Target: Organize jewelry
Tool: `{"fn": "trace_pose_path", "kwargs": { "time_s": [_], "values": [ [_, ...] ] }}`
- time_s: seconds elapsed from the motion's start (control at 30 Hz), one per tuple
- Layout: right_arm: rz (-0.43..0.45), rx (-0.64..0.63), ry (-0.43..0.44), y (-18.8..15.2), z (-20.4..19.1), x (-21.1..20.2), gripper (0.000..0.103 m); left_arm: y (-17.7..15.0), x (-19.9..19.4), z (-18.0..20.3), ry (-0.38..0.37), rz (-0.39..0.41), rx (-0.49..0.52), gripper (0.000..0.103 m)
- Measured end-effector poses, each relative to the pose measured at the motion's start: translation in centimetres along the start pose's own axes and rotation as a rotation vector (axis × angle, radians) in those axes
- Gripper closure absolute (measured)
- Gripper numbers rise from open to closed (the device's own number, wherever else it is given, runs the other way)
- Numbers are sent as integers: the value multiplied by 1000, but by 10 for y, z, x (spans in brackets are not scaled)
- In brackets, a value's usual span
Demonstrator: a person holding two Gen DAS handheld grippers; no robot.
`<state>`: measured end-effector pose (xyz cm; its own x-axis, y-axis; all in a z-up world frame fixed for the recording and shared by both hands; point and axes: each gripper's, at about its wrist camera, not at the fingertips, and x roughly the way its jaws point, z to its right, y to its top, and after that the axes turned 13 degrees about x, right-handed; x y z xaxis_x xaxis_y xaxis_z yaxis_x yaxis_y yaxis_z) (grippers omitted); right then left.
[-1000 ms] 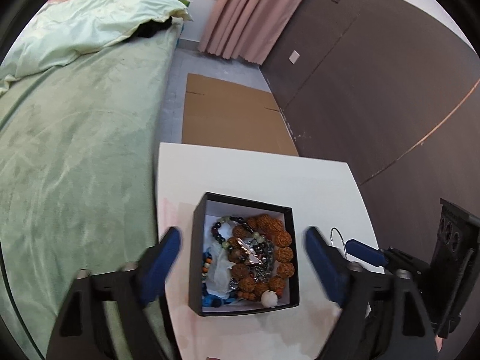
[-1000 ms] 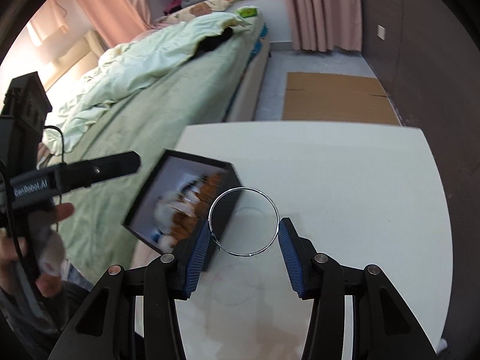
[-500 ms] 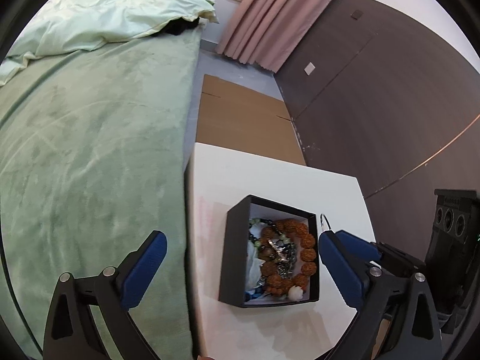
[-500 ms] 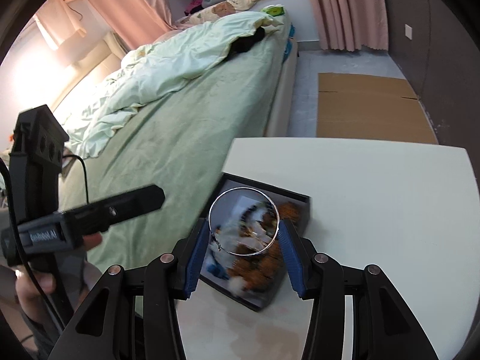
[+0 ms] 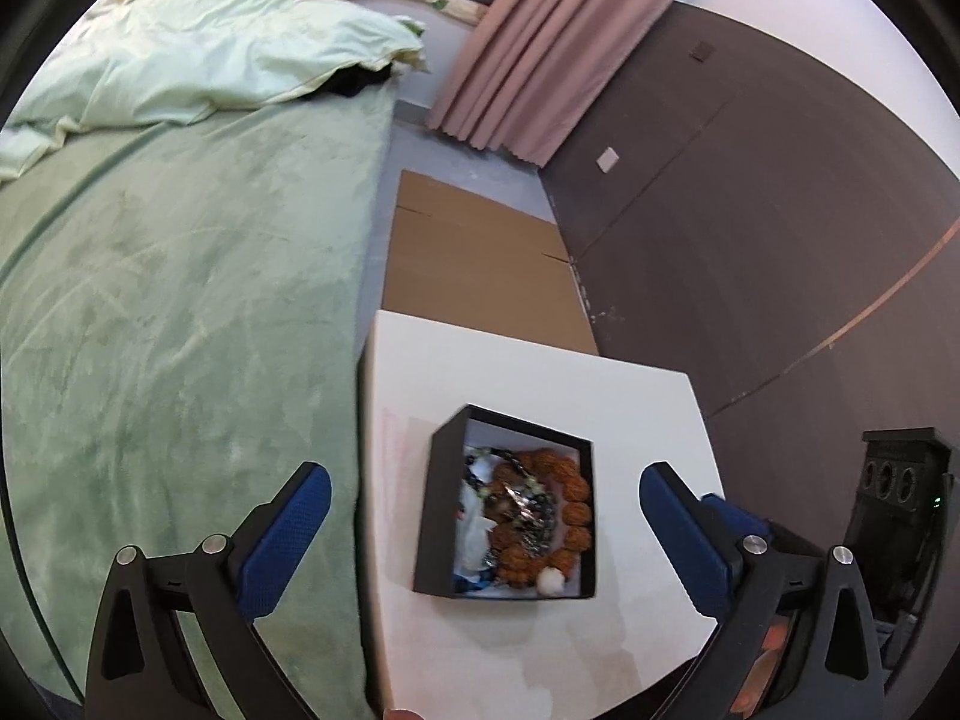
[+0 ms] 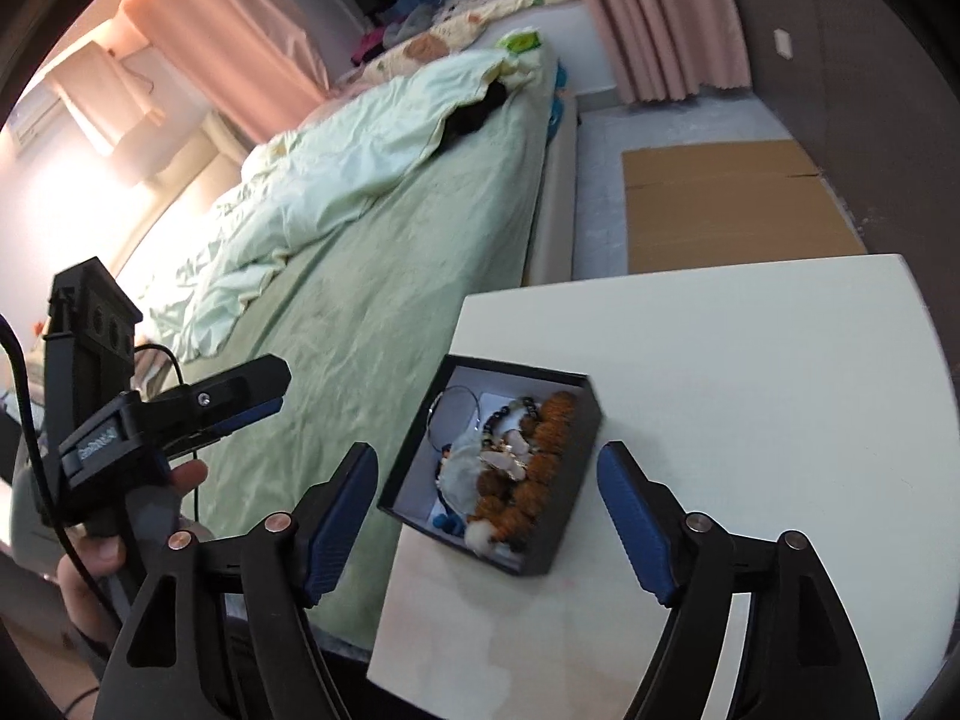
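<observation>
A black box [image 5: 431, 516] [image 6: 577, 468] stands near the left edge of the white table [image 5: 528, 372] [image 6: 750, 390]. It holds a brown bead bracelet [image 5: 570, 498] [image 6: 543, 450], dark beads and white pieces. A thin silver hoop [image 6: 457, 389] lies in the box's far left corner. My right gripper [image 6: 486, 456] hangs above the box. Its jaws are opening with nothing between them. My left gripper [image 5: 483, 474] is open wide and empty, above and nearer than the box. In the right wrist view a hand [image 6: 90, 552] holds the left gripper to the left over the bed.
A green bed [image 5: 180, 312] [image 6: 372, 276] runs along the table's left edge. Flat cardboard [image 5: 474, 252] [image 6: 732, 204] lies on the floor beyond the table. A dark wall panel [image 5: 750, 210] and a pink curtain [image 5: 540, 60] stand behind.
The right gripper carried the silver hoop over the box, opened and let it go; the hoop now lies in the box. The left gripper drew back from the box and opened wider.
</observation>
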<state>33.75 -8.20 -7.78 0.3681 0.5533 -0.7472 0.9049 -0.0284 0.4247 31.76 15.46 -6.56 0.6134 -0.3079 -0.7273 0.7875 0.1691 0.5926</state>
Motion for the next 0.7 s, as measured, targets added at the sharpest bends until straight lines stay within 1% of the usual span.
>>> {"fn": "trace_pose_path", "kwargs": {
  "time_s": [0.07,0.13,0.2,0.3,0.37,0.47,0.53,0.63,0.7],
  "values": [
    [35,10,0,-5,5,-17,15,-1,-4,10,2,5,25,0],
    [63,27,-1,-11,10,-32,13,-5,-10,20,3,21,49,0],
    [80,35,-7,-16,14,-43,6,-11,-16,25,1,33,54,0],
    [119,46,-10,-26,20,-63,0,-24,-29,35,-13,62,55,0],
    [141,63,-11,-30,25,-75,0,-31,-38,48,-10,77,84,0],
    [172,77,-14,-39,31,-89,0,-38,-51,69,15,92,157,0],
    [200,84,-22,-46,34,-101,0,-44,-62,82,12,113,184,0],
    [234,98,-16,-56,39,-117,0,-54,-78,100,28,148,222,0],
    [251,110,-16,-62,43,-128,0,-59,-84,108,34,156,239,0]
  ]
}}
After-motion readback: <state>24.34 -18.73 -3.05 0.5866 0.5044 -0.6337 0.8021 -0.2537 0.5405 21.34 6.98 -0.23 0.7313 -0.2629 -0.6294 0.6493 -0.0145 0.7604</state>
